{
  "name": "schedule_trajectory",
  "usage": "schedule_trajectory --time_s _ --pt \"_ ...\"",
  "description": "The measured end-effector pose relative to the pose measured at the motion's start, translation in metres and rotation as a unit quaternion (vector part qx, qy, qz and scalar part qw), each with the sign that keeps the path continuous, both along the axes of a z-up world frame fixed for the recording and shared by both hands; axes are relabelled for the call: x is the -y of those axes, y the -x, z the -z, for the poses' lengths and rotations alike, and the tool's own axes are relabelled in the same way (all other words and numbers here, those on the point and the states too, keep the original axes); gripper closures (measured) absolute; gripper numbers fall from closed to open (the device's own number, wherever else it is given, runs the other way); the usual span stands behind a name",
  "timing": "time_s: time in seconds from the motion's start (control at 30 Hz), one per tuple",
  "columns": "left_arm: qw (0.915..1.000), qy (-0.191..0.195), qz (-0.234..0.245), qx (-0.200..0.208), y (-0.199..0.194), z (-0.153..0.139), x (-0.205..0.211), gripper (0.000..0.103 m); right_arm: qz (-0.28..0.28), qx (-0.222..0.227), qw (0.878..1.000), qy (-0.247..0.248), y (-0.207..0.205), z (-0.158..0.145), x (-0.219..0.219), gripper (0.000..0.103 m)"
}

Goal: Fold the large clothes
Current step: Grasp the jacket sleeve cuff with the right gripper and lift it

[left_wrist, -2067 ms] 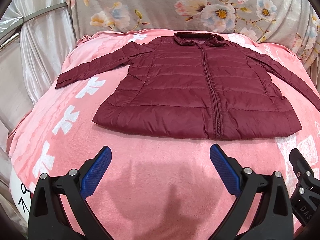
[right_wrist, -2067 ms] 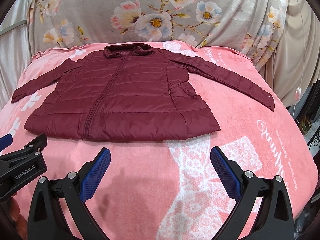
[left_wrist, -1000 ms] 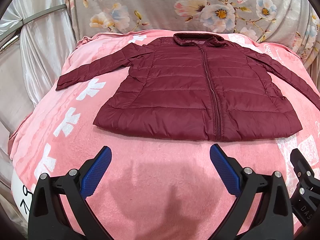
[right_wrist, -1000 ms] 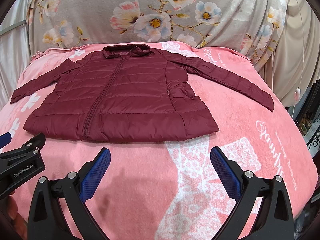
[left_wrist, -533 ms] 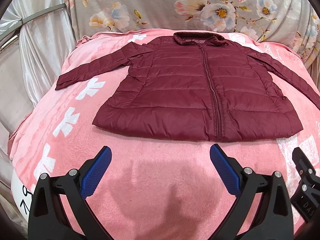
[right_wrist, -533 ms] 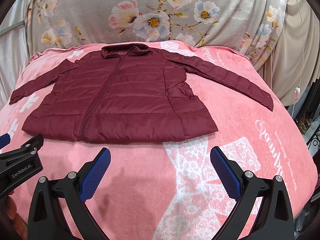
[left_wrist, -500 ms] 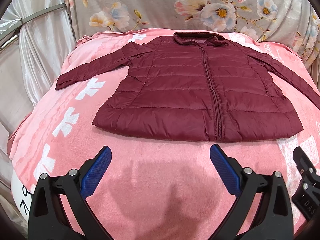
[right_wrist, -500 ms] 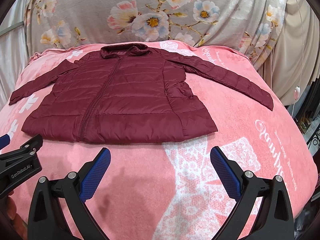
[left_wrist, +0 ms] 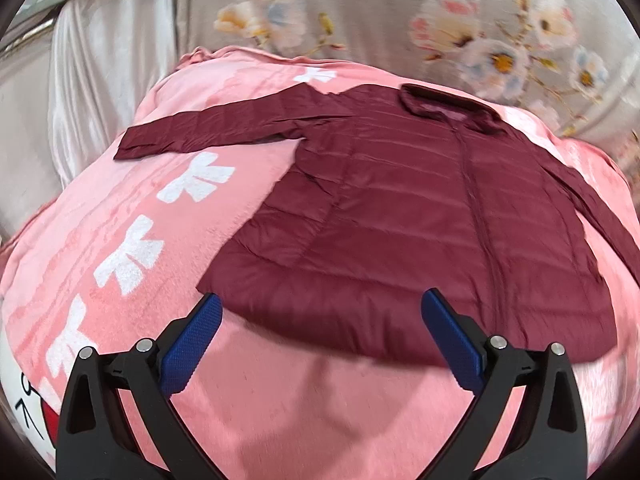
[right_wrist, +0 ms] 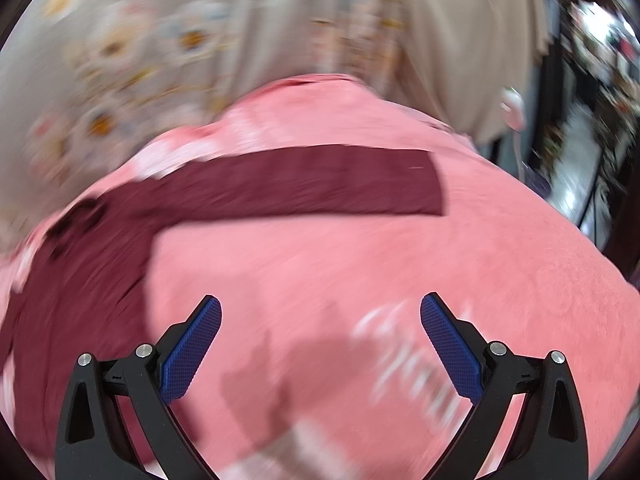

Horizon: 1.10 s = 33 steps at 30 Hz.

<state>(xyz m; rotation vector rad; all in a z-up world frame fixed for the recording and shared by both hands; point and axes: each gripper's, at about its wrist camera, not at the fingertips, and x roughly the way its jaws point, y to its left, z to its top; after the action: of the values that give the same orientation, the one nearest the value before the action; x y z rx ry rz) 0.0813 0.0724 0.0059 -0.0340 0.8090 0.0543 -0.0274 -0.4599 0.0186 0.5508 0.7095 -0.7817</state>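
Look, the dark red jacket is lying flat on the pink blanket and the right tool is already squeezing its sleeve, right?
Not quite. The jacket does lie flat on the pink blanket, but the right tool is open and holds nothing. In the right wrist view its blue fingers are spread wide over bare blanket, and the sleeve lies farther ahead, untouched.
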Motion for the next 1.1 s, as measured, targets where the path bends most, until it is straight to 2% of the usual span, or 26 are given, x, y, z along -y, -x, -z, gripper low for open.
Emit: schedule_trajectory --time_s 0.2,0.37,0.43,0.5,0.57,0.6,0.63,0.67,0.7,0.8,0.87,0.9,0.97,1.03,1.1 --pt "0.999 0.027 -0.034 0.012 -0.022 0.002 -0.014 0.005 0.06 0.036 0.994 -0.089 -0.006 0.041 0.081 0.007" --pt "0.9985 0.033 -0.04 0.017 -0.036 0.004 -0.014 0.005 0.098 0.105 0.975 -0.171 -0.01 0.071 0.124 0.017" --pt "0.9985 0.035 -0.039 0.013 -0.043 0.006 -0.013 0.005 0.111 0.118 0.972 -0.172 -0.01 0.074 0.133 0.02" --pt "0.9987 0.034 -0.038 0.009 -0.049 0.009 -0.011 0.005 0.114 0.124 0.972 -0.167 -0.018 0.073 0.138 0.032" --pt "0.9989 0.029 -0.036 0.007 -0.053 0.012 -0.008 0.005 0.113 0.132 0.968 -0.181 -0.029 0.075 0.148 0.063" --pt "0.999 0.027 -0.036 0.005 -0.055 0.013 -0.007 0.005 0.11 0.143 0.965 -0.192 -0.035 0.076 0.153 0.073" --pt "0.9991 0.026 -0.034 0.003 -0.058 0.015 -0.005 0.005 0.108 0.148 0.963 -0.196 -0.042 0.073 0.155 0.087" --pt "0.9991 0.026 -0.033 0.002 -0.059 0.016 -0.004 0.005 0.104 0.15 0.964 -0.191 -0.048 0.068 0.155 0.093" --pt "0.9992 0.025 -0.032 0.001 -0.062 0.017 -0.003 0.005 0.099 0.152 0.967 -0.181 -0.054 0.061 0.152 0.093" --pt "0.9993 0.021 -0.03 0.001 -0.067 0.017 0.0 0.005 0.033 0.164 0.98 -0.108 -0.097 0.008 0.119 0.095" --pt "0.9993 0.02 -0.03 0.004 -0.071 0.015 0.001 0.005 -0.021 0.176 0.981 -0.079 -0.127 -0.023 0.091 0.095" --pt "0.9993 0.022 -0.031 0.006 -0.072 0.015 0.0 0.005 -0.066 0.181 0.979 -0.061 -0.149 -0.044 0.065 0.095" --pt "0.9991 0.025 -0.032 0.009 -0.075 0.013 -0.001 0.005 -0.134 0.184 0.973 -0.029 -0.181 -0.073 0.02 0.096" --pt "0.9989 0.031 -0.034 0.011 -0.077 0.011 -0.004 0.005 -0.211 0.179 0.961 0.001 -0.215 -0.095 -0.035 0.096" --pt "0.9986 0.038 -0.033 0.014 -0.079 0.008 -0.008 0.005 -0.276 0.174 0.945 0.009 -0.242 -0.103 -0.085 0.096"
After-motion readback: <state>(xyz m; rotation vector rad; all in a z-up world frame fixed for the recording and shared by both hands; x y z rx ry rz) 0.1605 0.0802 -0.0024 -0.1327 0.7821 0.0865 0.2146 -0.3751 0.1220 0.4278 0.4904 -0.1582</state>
